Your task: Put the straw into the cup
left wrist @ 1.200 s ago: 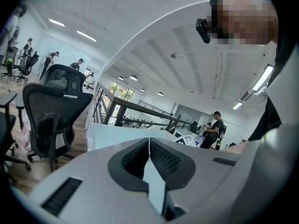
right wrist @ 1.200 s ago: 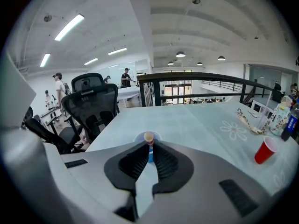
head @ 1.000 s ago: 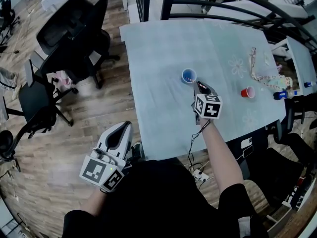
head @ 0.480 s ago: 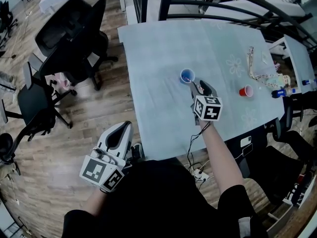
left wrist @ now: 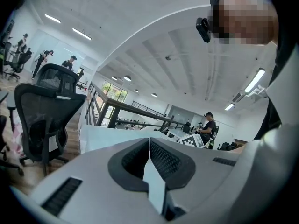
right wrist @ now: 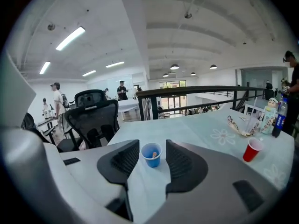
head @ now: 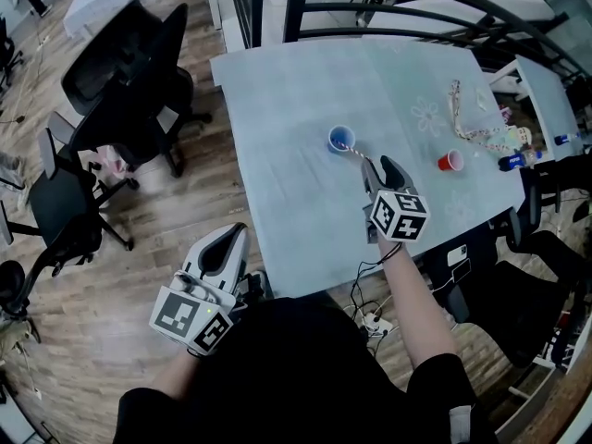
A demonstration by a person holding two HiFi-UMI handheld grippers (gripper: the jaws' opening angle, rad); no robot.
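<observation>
A blue cup [head: 341,139] stands on the pale table [head: 287,109], and a striped straw [head: 355,151] leans out of it toward me. In the right gripper view the blue cup [right wrist: 151,156] shows beyond the jaws with the straw's end [right wrist: 154,153] inside. My right gripper [head: 378,167] hangs just short of the cup; its jaws have just been opening and stand open with nothing between them [right wrist: 152,144]. My left gripper [head: 225,241] is held low over the wooden floor, left of the table, its pads closed together [left wrist: 149,143] on nothing.
A red cup [head: 450,161] stands at the table's right, with a strip of patterned packets [head: 467,123] and a bottle [head: 511,162] behind it. Black office chairs [head: 129,72] stand on the floor to the left. A dark railing [head: 370,12] runs past the far edge.
The right gripper's jaws have opened and let go of the straw, which stays in the blue cup. That gripper has drawn up and back from the cup. The left gripper has kept still.
</observation>
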